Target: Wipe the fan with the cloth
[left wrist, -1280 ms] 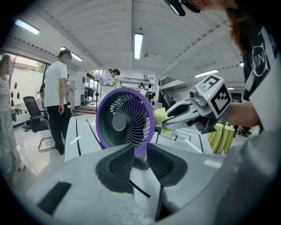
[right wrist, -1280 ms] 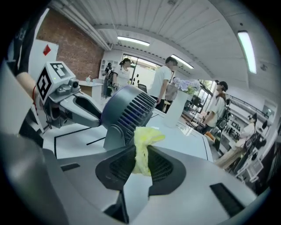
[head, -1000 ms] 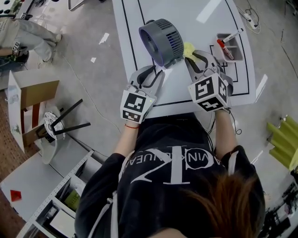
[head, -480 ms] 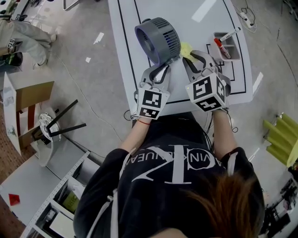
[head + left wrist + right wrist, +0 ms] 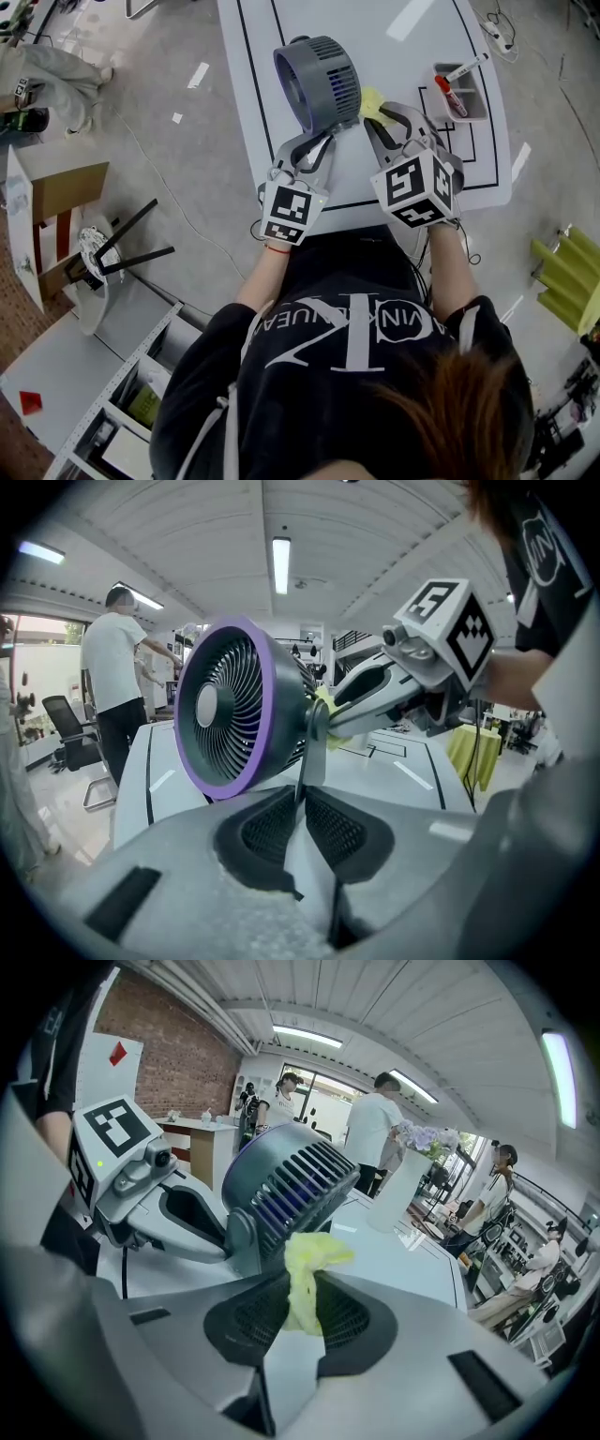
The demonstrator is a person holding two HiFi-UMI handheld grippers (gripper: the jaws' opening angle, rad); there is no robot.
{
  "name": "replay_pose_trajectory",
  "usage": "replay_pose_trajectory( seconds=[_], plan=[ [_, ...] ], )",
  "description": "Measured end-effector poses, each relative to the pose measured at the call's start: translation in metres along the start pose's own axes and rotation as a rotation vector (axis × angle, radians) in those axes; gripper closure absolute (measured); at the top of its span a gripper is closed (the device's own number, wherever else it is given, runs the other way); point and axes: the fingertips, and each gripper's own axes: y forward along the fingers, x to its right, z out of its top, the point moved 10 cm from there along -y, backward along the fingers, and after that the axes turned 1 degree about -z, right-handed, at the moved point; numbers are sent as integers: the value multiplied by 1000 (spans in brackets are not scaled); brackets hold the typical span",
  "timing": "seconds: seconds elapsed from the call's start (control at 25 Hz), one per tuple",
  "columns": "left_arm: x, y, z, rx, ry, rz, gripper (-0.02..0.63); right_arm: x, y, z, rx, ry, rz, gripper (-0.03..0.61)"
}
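Counting one fan [image 5: 319,80], one cloth [image 5: 371,100]: fan's stand is clamped by left gripper [image 5: 326,141], cloth pinched by right gripper [image 5: 377,116]; pen tray [image 5: 472,116] shown in head view only.

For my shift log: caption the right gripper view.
Right tool pinches a crumpled yellow cloth at the back of the grey round plastic fan.

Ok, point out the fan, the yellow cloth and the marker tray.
fan [image 5: 323,80], head view, grey housing
yellow cloth [image 5: 305,1274], right gripper view, bunched middle
marker tray [image 5: 474,101], head view, bare inner floor
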Motion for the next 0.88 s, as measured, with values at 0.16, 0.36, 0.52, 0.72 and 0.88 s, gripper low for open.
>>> replay_pose_trajectory(
  seconds=[0.16, 0.36, 0.52, 0.72, 0.88],
  plan=[
    [-12, -13, -6, -14, 4, -50, 572, -2, 1, 5, 23, -2, 0, 499],
    [-29, -31, -12, -33, 17, -91, 569, -7, 0, 17, 53, -20, 9, 499],
    [-37, -37, -13, -46, 30, -114, 566, -9, 1, 26, 87, -37, 13, 499],
    [-37, -35, -12, -47, 33, -122, 563, 2, 3, 32, 115, -63, -26, 499],
    [-37, -35, -11, -49, 35, -125, 560, 11, 13, 39, 121, -131, -56, 500]
  ],
)
